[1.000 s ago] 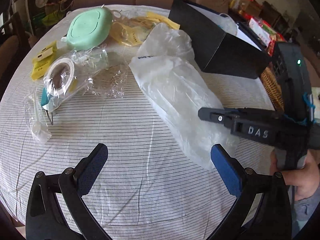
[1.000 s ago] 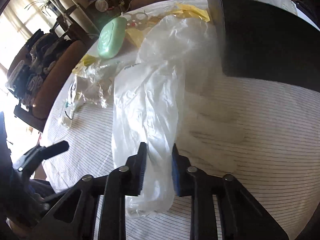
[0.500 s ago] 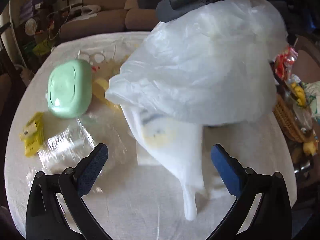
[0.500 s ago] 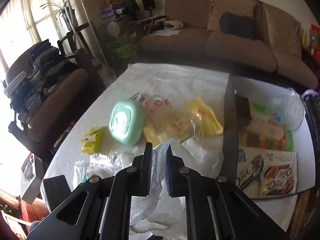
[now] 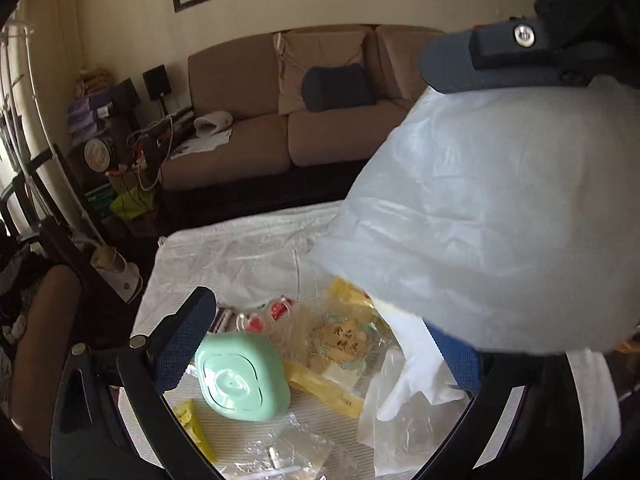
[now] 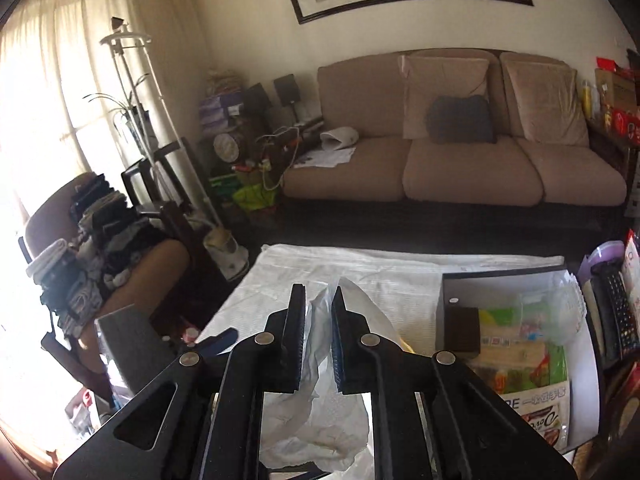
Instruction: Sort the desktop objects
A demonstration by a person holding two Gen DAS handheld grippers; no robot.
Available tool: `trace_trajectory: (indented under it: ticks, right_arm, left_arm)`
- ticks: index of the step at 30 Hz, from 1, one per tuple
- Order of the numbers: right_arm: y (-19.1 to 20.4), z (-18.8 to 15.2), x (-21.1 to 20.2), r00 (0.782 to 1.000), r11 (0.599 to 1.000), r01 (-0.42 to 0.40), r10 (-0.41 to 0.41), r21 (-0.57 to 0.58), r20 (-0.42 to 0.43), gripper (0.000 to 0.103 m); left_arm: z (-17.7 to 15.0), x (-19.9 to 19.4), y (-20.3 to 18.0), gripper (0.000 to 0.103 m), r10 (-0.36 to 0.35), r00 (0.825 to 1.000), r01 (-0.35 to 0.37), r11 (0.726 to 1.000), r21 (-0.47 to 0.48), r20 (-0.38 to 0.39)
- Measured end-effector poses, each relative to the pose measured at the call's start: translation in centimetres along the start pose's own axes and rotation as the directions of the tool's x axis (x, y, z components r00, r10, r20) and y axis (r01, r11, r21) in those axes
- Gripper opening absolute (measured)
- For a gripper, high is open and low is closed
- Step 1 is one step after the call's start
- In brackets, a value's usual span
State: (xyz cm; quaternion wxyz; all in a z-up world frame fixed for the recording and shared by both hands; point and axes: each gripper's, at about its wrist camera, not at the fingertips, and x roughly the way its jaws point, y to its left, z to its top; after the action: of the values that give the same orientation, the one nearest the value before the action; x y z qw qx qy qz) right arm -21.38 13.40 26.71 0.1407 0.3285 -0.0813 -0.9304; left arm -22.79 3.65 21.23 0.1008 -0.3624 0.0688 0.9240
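My right gripper (image 6: 318,332) is shut on a translucent white plastic bag (image 6: 320,412) and holds it high above the table. In the left wrist view the bag (image 5: 500,220) hangs large at the upper right, under the right gripper's finger (image 5: 500,60). My left gripper (image 5: 320,344) is open and empty above the table; its right fingertip is partly hidden behind the bag. Below it lie a mint green case (image 5: 240,380), yellow packets (image 5: 320,388) and clear wrappers (image 5: 280,452).
A white striped tablecloth (image 5: 240,248) covers the table. A black-rimmed box (image 6: 516,344) with snack packs stands at the right. A sofa (image 6: 452,168) is beyond the table, a laden chair (image 6: 120,248) at the left.
My right gripper has lifted the plastic bag off the table and raised it high. My left gripper has risen and tilted up, so the room now shows.
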Motion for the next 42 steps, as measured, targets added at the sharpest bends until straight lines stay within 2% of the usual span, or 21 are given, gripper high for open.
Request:
trace_trajectory:
  ticks: [1,2,3,6,8,10,12,14,16,19,22,27,30,36,38,42]
  right_arm:
    - [-1.0,-1.0,1.2,0.999,1.000,0.009,-0.008,0.028,-0.042,0.035]
    - [-2.2,-2.2,2.3,0.996,0.998,0.016,-0.011,0.059,-0.083,0.058]
    - [-3.4,-3.5,3.2,0.992,0.996,0.026,-0.015,0.086,-0.121,0.065]
    - [-6.1,-8.0,3.9,0.983,0.992,0.028,-0.005,0.124,-0.181,0.066]
    - [-7.2,-10.9,2.8,0.982,0.991,0.017,0.008,0.133,-0.188,0.066]
    - [-7.7,-13.6,0.8,0.984,0.993,0.035,-0.015,0.111,-0.180,0.068]
    - [-7.7,-16.6,-1.5,0.985,0.994,0.080,-0.068,0.073,-0.159,0.075]
    - [-8.1,-19.8,-3.4,0.982,0.989,0.143,-0.136,0.047,-0.132,0.086]
    - [-8.6,-23.3,-4.4,0.970,0.978,0.208,-0.202,0.031,-0.135,0.086]
    - [-9.5,-28.1,-4.1,0.943,0.961,0.277,-0.270,0.007,-0.196,0.086]
    - [-10.4,-31.4,-3.6,0.923,0.946,0.325,-0.314,0.010,-0.223,0.086]
    - [-11.3,-34.3,-3.1,0.926,0.945,0.321,-0.300,0.057,-0.229,0.089]
    - [-11.0,-35.0,-2.4,0.917,0.943,0.332,-0.322,0.003,-0.237,0.089]
    - [-11.9,-36.0,-1.1,0.905,0.933,0.359,-0.349,0.000,-0.243,0.097]
    - [-11.8,-36.4,-0.9,0.900,0.928,0.372,-0.366,-0.018,-0.236,0.103]
    - [-12.0,-36.5,-0.9,0.897,0.924,0.382,-0.374,-0.011,-0.237,0.103]
  left_arm:
    - [-1.4,0.8,0.3,0.103,-0.029,0.999,0.029,0.999,-0.018,-0.040]
    - [-3.4,1.6,0.6,0.103,-0.043,0.996,0.040,0.999,-0.036,-0.080]
    - [-5.4,2.2,0.9,0.103,-0.052,0.992,0.046,0.998,-0.052,-0.112]
    - [-10.9,2.2,1.2,0.103,-0.089,0.983,0.074,0.992,-0.101,-0.160]
    - [-14.0,1.3,0.7,0.103,-0.112,0.978,0.092,0.989,-0.115,-0.177]
    - [-16.1,0.2,-0.2,0.103,-0.119,0.975,0.099,0.988,-0.115,-0.186]
    - [-18.0,-0.8,-1.3,0.103,-0.127,0.972,0.103,0.986,-0.128,-0.198]
    - [-19.9,-1.8,-2.9,0.103,-0.144,0.967,0.114,0.983,-0.145,-0.212]
    - [-21.4,-1.8,-4.5,0.103,-0.144,0.962,0.116,0.984,-0.133,-0.233]
    - [-23.3,-1.0,-7.0,0.103,-0.136,0.951,0.115,0.989,-0.089,-0.278]
    - [-24.6,-0.7,-8.5,0.103,-0.100,0.955,0.082,0.994,-0.078,-0.278]
    - [-25.5,-0.5,-9.0,0.103,-0.052,0.966,0.023,0.993,-0.117,-0.253]
    - [-26.0,-0.2,-9.4,0.103,-0.011,0.969,-0.016,0.994,-0.108,-0.248]
    - [-26.8,1.1,-9.9,0.103,0.027,0.967,-0.057,0.992,-0.110,-0.253]
    - [-27.3,1.4,-10.0,0.103,0.026,0.967,-0.058,0.991,-0.121,-0.254]
    - [-27.8,1.2,-10.1,0.103,0.035,0.975,-0.068,0.987,-0.143,-0.219]
